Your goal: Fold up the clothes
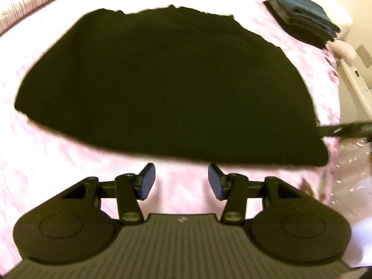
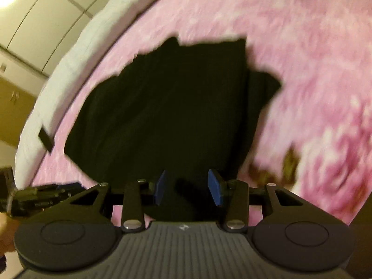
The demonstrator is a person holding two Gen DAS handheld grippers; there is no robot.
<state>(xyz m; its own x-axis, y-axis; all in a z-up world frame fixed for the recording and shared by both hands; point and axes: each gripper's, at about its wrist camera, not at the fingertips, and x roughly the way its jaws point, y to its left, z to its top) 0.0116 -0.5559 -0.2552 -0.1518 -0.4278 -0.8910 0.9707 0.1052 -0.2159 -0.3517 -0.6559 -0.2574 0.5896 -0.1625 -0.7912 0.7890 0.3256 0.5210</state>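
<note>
Now a black garment (image 1: 167, 86) lies flat, partly folded, on the pink bedspread (image 1: 58, 162). Both grippers are partly spread and empty: the left gripper (image 1: 181, 181) over bare spread just near its hem, the right gripper (image 2: 188, 187) over its near edge. Folded blue clothes (image 1: 302, 18) sit far right.

bed: pink patterned cover (image 1: 58, 162) | wall: white panels (image 2: 46, 11) | cabinet: wooden, possibly (image 2: 11, 107) | light: warm

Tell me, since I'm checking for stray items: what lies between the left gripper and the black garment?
Nothing but bare pink bedcover. In the left wrist view, the left gripper hangs open just short of the black garment, nothing between its pads.
</note>
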